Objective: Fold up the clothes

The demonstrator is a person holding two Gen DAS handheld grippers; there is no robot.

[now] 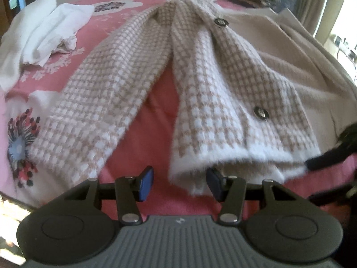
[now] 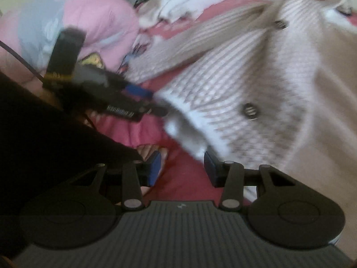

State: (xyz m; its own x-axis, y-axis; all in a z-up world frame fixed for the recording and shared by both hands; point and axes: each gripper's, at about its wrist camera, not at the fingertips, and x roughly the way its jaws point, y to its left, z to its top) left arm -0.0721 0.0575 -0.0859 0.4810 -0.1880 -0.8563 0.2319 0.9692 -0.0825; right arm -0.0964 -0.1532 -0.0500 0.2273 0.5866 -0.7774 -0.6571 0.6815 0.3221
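Checked beige-white cardigan (image 1: 200,84) lies on the pink sheet (image 1: 142,138), front up, one sleeve (image 1: 96,102) angled off to the left in the left wrist view. Two dark buttons on the placket, upper button (image 1: 221,22) and lower button (image 1: 261,113). Fuzzy white hem (image 1: 223,167) sits at the near edge.

Left gripper (image 1: 179,185): jaws spread wide, nothing between the blue pads (image 1: 146,184). Hem corner hangs just above and between the fingertips; contact with the right pad can't be confirmed. In the right wrist view the left gripper (image 2: 154,102) sits at the hem's left corner, tips touching or nearly touching the fabric; blur hides which.

Right gripper (image 2: 183,167): jaws also spread, nothing clamped. White hem edge (image 2: 194,138) drops just over the right-hand finger. Its black tip (image 1: 323,160) shows at the right edge of the left wrist view, beside the hem's right end.

Plain beige garment (image 1: 290,51) lies under or beside the cardigan on the right. White clothes (image 1: 44,31) are heaped far left on the sheet, well apart from the cardigan. Pink pillow (image 2: 96,22) at the far left in the right wrist view. Right wrist view is heavily motion-blurred.
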